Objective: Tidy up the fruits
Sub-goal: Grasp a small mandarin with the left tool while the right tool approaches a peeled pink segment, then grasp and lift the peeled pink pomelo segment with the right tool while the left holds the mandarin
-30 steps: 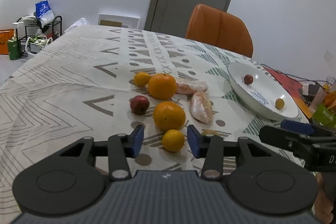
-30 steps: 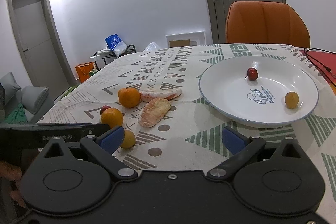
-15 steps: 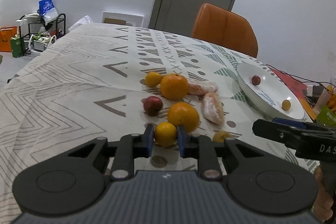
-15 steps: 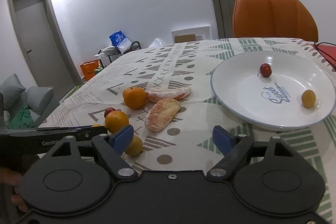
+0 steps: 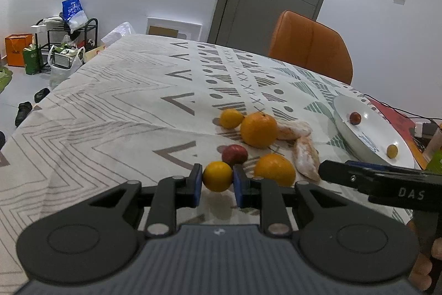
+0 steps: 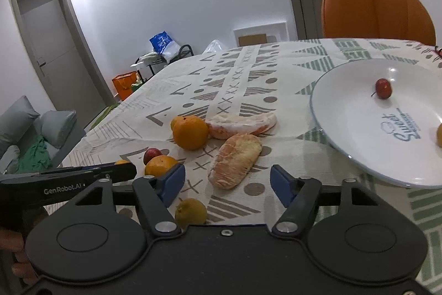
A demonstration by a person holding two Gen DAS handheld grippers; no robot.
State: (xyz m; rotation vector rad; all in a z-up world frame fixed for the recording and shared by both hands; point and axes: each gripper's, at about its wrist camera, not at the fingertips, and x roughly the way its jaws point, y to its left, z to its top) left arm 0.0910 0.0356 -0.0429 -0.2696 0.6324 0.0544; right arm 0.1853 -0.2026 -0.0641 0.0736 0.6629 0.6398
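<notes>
Left wrist view takes in the patterned tablecloth [image 5: 116, 112] first, then the white plate [image 5: 370, 134] at its far right edge, already holding a small red fruit [image 5: 355, 118] and a small yellow one [image 5: 392, 151]. Next in size come two oranges [image 5: 258, 129], two peeled citrus segments [image 5: 306, 156] and a red fruit [image 5: 234, 154] clustered mid-table. Smallest is the yellow citrus [image 5: 217, 176], which sits pinched between the blue pads of the left gripper [image 5: 217, 180], closed on both its sides. To my eye the step in hand is carrying it to the plate: a firm but gentle hold, a lift clear of the neighbouring orange, and a low release inside the rim so it does not roll out. Right wrist view adds what the left cannot show: the right gripper [image 6: 225, 183] stands wide apart and empty over the cloth, with another small yellow citrus [image 6: 191, 210] lying just beside its left pad, and the plate's printed lettering [image 6: 397, 126] reads plainly.
</notes>
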